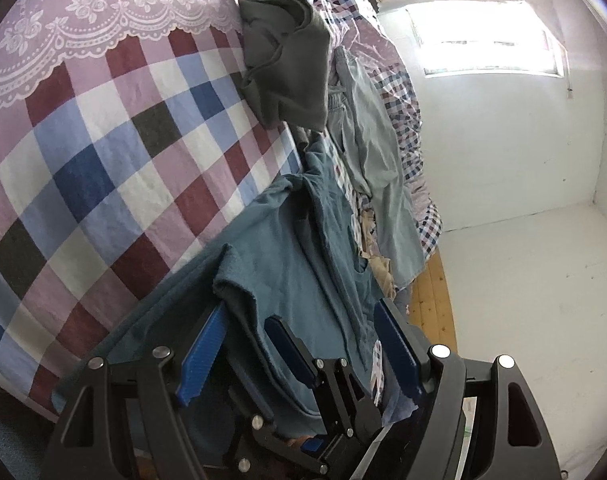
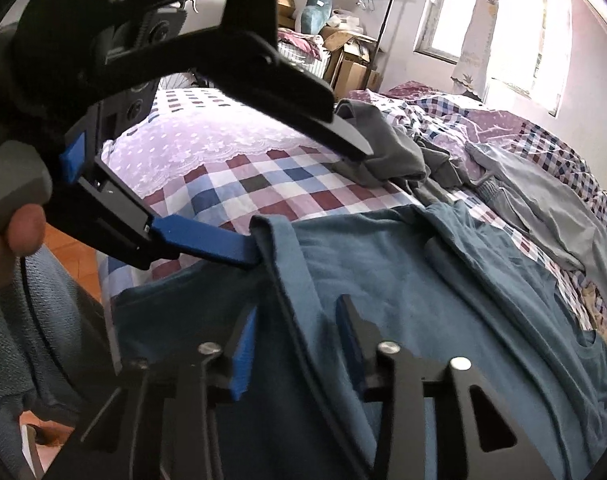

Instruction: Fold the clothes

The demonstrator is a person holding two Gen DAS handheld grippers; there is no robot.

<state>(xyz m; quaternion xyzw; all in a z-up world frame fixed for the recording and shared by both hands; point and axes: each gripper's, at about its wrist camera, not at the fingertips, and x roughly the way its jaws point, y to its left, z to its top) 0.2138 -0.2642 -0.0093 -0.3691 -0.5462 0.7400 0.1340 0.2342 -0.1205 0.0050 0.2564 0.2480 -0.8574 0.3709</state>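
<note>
Slippage threatens the teal shirt (image 2: 403, 280) spread lower centre on the checked bedspread (image 2: 263, 180), since the left gripper (image 1: 299, 344) and right gripper (image 2: 299, 336) each straddle a bunched fold with jaws parted, unclamped.

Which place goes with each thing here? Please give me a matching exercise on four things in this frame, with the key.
Things:
1. teal shirt
2. dark grey garment
3. pale grey trousers
4. cardboard boxes

Places:
A. stacked by the far wall, beyond the bed
B. bunched up past the teal shirt, on the checked bedspread
C. lying along the window side of the bed
D. nearest, between the fingers of both grippers

Pairs: 1-D, 2-B, 3-C, 4-A
</note>
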